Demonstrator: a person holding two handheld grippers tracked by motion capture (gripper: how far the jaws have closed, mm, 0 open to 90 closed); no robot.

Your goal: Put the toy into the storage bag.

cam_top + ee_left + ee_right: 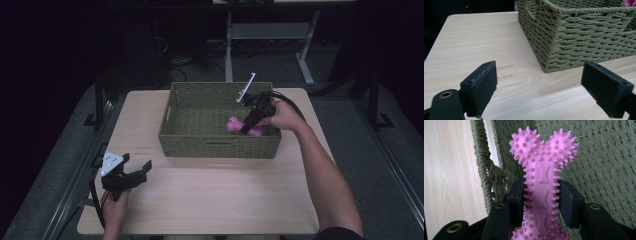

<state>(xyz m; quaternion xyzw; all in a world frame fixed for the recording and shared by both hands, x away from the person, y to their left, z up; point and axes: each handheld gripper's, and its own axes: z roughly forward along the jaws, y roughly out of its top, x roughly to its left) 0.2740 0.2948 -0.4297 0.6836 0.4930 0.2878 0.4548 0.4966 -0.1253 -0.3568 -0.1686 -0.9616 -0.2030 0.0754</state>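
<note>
Nearest us, our left gripper (135, 172) rests low over the front left of the table (215, 200), its jaws spread wide with nothing between them; we keep it parked here, well apart from the work, so it stays out of the way. Farther off, our right gripper (248, 128) reaches down into the woven green basket (220, 145), its jaws clamped on the shaft of the pink spiky bone toy (541, 182). Gripping the narrow middle gives the pads a firm hold between the two knobbed ends. The toy sits inside the basket, toward its right side; whether it touches the bottom we cannot quite tell from the dim high view.
</note>
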